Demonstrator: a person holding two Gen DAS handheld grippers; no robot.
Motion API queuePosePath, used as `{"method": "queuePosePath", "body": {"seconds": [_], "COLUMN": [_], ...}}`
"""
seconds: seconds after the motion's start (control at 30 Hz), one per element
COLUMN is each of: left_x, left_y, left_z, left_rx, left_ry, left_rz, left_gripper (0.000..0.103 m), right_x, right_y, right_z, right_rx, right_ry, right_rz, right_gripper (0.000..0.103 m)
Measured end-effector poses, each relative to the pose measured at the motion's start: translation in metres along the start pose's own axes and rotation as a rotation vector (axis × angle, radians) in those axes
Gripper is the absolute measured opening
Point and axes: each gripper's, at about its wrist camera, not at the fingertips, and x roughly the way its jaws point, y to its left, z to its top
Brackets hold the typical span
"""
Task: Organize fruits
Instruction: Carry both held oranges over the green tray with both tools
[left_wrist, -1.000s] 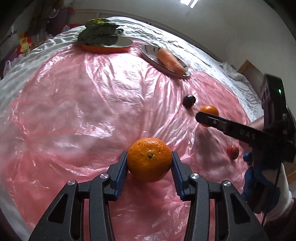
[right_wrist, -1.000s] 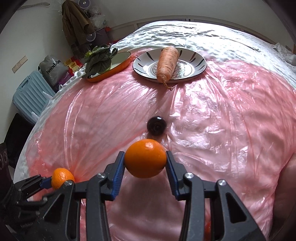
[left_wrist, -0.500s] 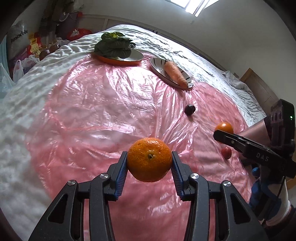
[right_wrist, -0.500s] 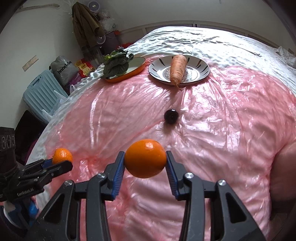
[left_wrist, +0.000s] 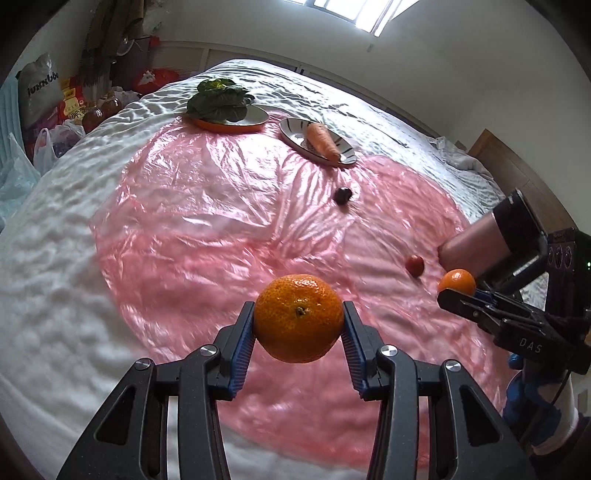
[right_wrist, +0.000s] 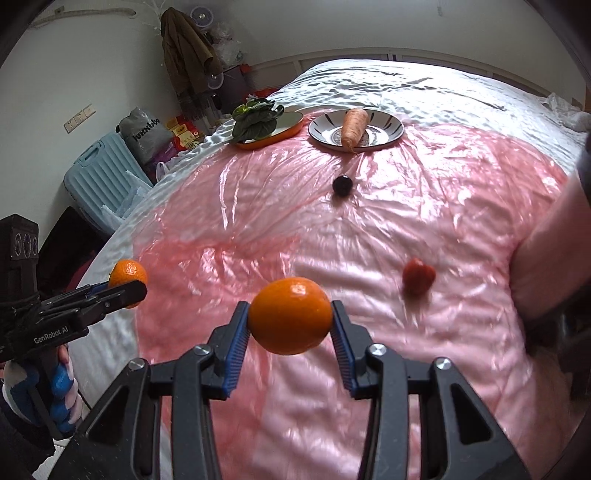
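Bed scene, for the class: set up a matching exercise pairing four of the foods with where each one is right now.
Things:
1. carrot
2. leafy greens
3. orange
4. dark round fruit

Places:
A. lying loose on the pink plastic sheet
B. on the striped plate
C. between a gripper's blue pads
D. on the orange-rimmed dish

Pairs: 1-B, 2-D, 3-C, 4-A

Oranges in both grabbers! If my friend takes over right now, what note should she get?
Left gripper: shut on a bumpy tangerine, held above the pink sheet.
Right gripper: shut on a smooth orange, also in the air.
On the sheet: a dark round fruit and a small red fruit.
Done: both oranges picked up.
Left: put them down somewhere; collect the two loose fruits.
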Motion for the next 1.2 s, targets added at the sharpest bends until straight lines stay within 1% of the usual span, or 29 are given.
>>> {"method": "queuePosePath", "body": {"seconds": [0.13, 0.3, 0.6, 0.9, 1.2], "left_x": [-0.010, -0.022, -0.036, -0.031, -0.005], "left_y": [-0.017, -0.044, -0.098, -0.168, -0.246], "left_z": [-0.010, -0.024, -0.048, -0.072, -0.088], "left_rx": [0.018, 0.066, 0.159, 0.267, 0.387], "left_ry": [0.003, 0.007, 0.029, 0.082, 0.149], "left_rz": [-0.013, -0.021, -0.044, -0.090, -0.137], "left_gripper": [0.039, 0.039, 0.039, 0.039, 0.039], "right_x": [-0.022, -0.045, -0.089, -0.128, -0.166], "right_y": [-0.004, -0.012, -0.042, -0.095, -0.161], "right_z": [-0.022, -0.047, -0.086, -0.129, -0.156], "right_rx": [0.010, 0.027, 0.081, 0.176, 0.278], "right_ry": [-0.005, -0.014, -0.049, -0.086, -0.137], "right_rz": [-0.007, -0.025, -0.074, -0.137, -0.212], "right_gripper": [0.071, 0.071, 0.071, 0.071, 0.071]}}
